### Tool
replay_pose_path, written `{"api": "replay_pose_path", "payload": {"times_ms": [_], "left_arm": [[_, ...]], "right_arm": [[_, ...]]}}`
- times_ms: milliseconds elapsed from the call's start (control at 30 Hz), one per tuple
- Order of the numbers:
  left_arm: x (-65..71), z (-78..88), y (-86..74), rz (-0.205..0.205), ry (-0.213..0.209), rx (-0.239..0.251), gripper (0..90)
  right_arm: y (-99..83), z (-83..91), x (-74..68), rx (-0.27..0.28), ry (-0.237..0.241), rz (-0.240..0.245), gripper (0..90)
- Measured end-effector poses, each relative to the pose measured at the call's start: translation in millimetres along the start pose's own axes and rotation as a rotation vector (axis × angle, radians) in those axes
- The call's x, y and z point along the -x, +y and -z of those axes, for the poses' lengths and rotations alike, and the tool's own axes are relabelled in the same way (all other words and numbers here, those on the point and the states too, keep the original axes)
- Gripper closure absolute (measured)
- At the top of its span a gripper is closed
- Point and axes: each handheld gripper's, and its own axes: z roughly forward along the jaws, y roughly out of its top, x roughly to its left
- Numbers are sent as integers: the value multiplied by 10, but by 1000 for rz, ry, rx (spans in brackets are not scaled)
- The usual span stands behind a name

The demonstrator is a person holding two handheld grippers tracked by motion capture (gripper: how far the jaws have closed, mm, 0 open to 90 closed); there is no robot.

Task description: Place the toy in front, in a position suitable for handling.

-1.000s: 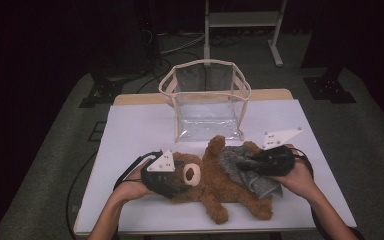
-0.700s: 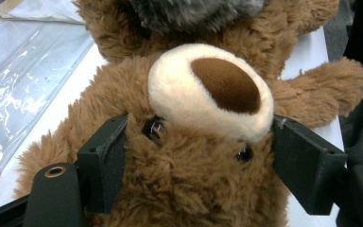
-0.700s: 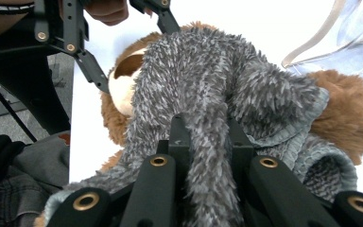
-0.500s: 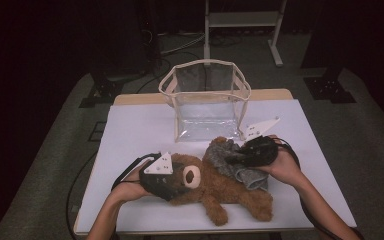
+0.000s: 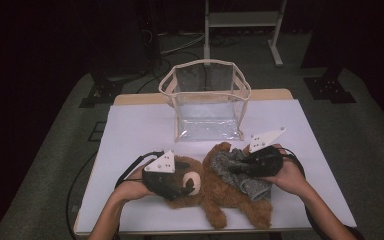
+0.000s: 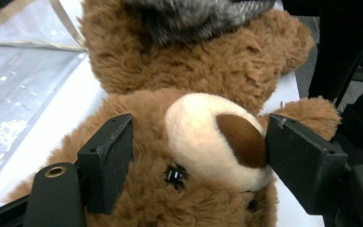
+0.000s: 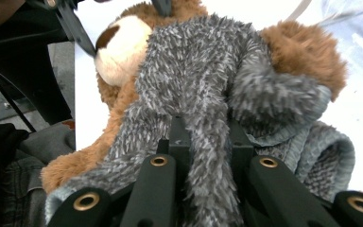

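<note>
Teddy bear (image 5: 215,192): on its back, near table edge; long axis left-right, head left.
Left gripper (image 6: 196,156): jaws clamping head.
Right gripper (image 7: 208,142): pinched shut on grey garment (image 5: 237,172) over torso.

A lab or studio. Dark drapes (image 5: 55,40) surround a white table (image 5: 130,130). Stand feet (image 5: 330,90) rest on grey carpet (image 5: 370,150).

No text, label, brand, number or sign can be read anywhere in these pictures.
</note>
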Motion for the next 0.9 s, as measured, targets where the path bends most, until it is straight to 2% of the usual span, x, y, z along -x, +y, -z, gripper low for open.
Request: {"api": "replay_pose_path", "payload": {"times_ms": [67,167,200,267,333,400,600,667,700,767,833,900], "left_arm": [[13,1,-7,-9,-3,-16,253],[36,-1,-15,-27,-17,-25,253],[36,8,-14,-32,-17,-29,252],[27,33,-2,-34,-14,-24,252],[20,73,29,-35,-12,-13,252],[21,111,71,-40,7,-8,252],[-22,173,197,-50,37,29,252],[-55,130,220,-31,33,44,253],[-71,92,218,-26,25,33,257],[-82,-15,180,-23,20,-25,290],[-91,-65,126,28,-24,1,297],[-81,-59,98,43,-27,1,314]], "right_arm": [[48,45,19,11,-13,8,773],[103,100,99,29,-37,-5,768],[106,105,135,35,-38,-14,767],[83,61,179,14,-15,-38,766],[33,-40,148,-23,-14,-32,768],[-9,-90,107,-18,-8,-28,771],[-49,-79,-45,-18,4,7,776],[-41,-82,-114,-26,3,26,776],[-37,-80,-135,-31,-3,38,776],[-40,-72,-158,-30,-9,45,776],[-55,-49,-145,-14,-3,37,774],[-74,4,-110,10,2,24,772]]}}
